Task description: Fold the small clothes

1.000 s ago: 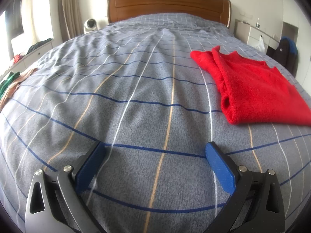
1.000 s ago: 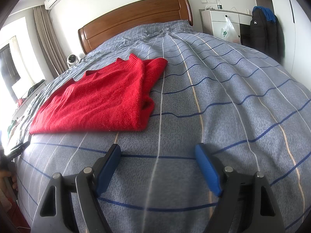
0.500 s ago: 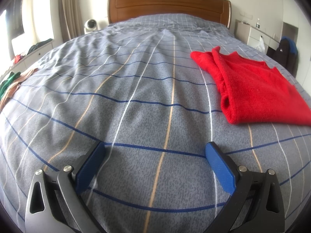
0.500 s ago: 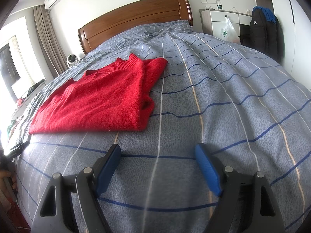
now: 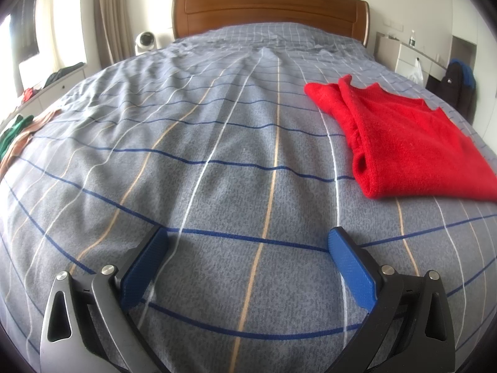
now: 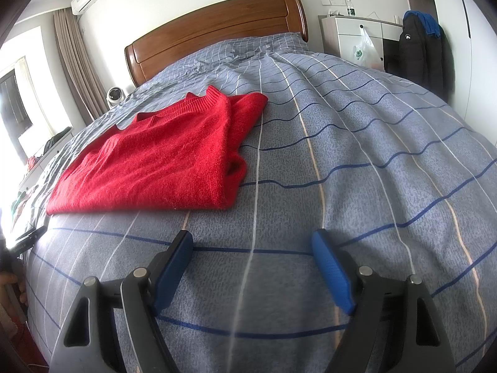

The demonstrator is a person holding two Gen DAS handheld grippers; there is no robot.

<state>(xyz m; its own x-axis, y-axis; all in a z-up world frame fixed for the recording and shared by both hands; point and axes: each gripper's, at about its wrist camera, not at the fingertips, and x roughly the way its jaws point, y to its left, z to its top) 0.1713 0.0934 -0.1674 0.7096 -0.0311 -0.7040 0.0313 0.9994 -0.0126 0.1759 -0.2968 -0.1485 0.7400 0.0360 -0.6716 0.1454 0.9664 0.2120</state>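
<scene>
Left gripper (image 5: pixel 247 250): black and grey angular finger arms, triangular cut-outs, silver round screws, textured blue pads (image 5: pixel 349 267). Right gripper (image 6: pixel 252 253): identical build, blue pads (image 6: pixel 332 272).

We are looking at a red sweater (image 5: pixel 413 143), fuzzy knit, lying folded flat on the bed (image 5: pixel 217 155). Its ribbed collar is pointing toward the headboard (image 6: pixel 217 31), and one folded edge is bulging open slightly.

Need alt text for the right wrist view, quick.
A folded red sweater lies on a grey striped bed, ahead and left of the open, empty right gripper. A wooden headboard stands behind.
</scene>
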